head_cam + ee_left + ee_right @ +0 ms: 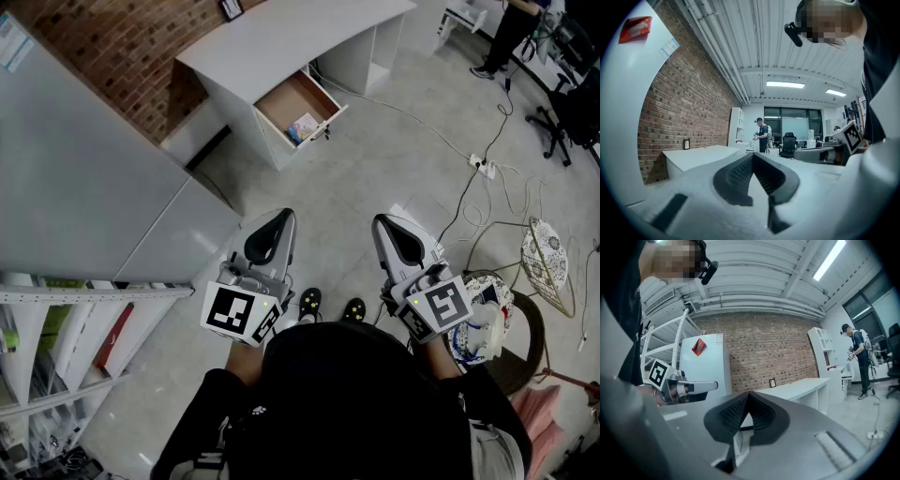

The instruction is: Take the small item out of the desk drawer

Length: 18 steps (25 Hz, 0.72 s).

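Head view: person stood on open floor, well apart from the desk (281, 37) at 12 o'clock of frame. Drawer (284, 99) was already pulled out toward 5 o'clock, wood bottom showing. Small item (304, 127), a pale flat packet w/ pinkish-blue print, lay inside at the drawer's 5 o'clock end, just beside the front panel; too small to ID further. Left gripper (279, 219) and right gripper (386, 225) were held level, side by side in front of the body near 6 o'clock, both aimed at 12. Both claws were clenched w/ nothing grasped: each gripper view showed the tips meeting in a V, only the room beyond.

Judged step: approach, task barely begun, item untouched. To do it well, prob:
- walk in toward 12, keeping feet off the cable (441, 141) and power strip (484, 168) on the floor at 2 o'clock
- stop w/ the drawer straight ahead, not reaching across the desk top
- spread one claw's jaws before it goes in, then tip it down over the drawer
- come at the packet from the bare middle of the drawer, since the front panel crowds its far side
- flat item, so pinch an edge, don't press on top; a shove could wedge it into the corner
- keep the spare gripper clear of the drawer rim
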Motion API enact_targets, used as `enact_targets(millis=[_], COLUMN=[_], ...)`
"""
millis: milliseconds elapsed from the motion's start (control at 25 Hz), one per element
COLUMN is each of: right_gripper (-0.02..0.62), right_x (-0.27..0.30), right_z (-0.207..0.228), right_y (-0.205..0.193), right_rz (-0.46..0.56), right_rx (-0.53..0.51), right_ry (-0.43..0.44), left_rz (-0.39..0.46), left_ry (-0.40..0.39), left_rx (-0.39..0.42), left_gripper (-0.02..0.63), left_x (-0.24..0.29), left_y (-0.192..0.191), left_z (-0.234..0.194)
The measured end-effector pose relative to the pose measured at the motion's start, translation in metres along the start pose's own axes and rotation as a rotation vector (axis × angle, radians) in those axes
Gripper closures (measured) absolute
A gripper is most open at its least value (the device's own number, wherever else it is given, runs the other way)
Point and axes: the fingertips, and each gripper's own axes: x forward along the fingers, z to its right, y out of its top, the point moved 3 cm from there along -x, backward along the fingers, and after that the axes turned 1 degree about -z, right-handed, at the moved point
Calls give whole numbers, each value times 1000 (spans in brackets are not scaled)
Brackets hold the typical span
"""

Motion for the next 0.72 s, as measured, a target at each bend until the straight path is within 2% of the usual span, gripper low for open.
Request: enact_targets(millis=[720], right_gripper=[588], right_x=[-23], right_z=[30], right_y=[8], right_rz=[55], right_rx=[41], right_ry=[6], left_rz=[4], left_ry=[42], left_rx=[18], left_gripper=[615], left_x=[6], left_y=[-1], left_z=[21])
